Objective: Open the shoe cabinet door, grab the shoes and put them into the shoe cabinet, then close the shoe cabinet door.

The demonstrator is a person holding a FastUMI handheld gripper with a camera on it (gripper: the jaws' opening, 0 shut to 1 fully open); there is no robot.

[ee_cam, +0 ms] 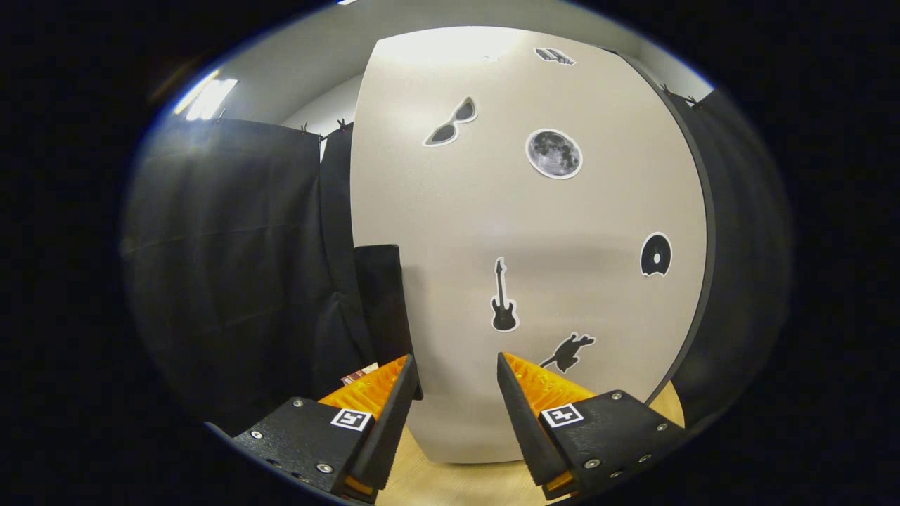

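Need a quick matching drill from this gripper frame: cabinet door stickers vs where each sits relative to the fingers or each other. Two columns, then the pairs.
Things:
1. guitar sticker
2. moon sticker
3. sunglasses sticker
4. animal sticker

Places:
A. beside the top of the one finger, low on the cabinet door
B. high on the door, beside the moon
C. just beyond the gap of the open gripper
D. upper door, well above the guitar

Pairs: 1-C, 2-D, 3-B, 4-A
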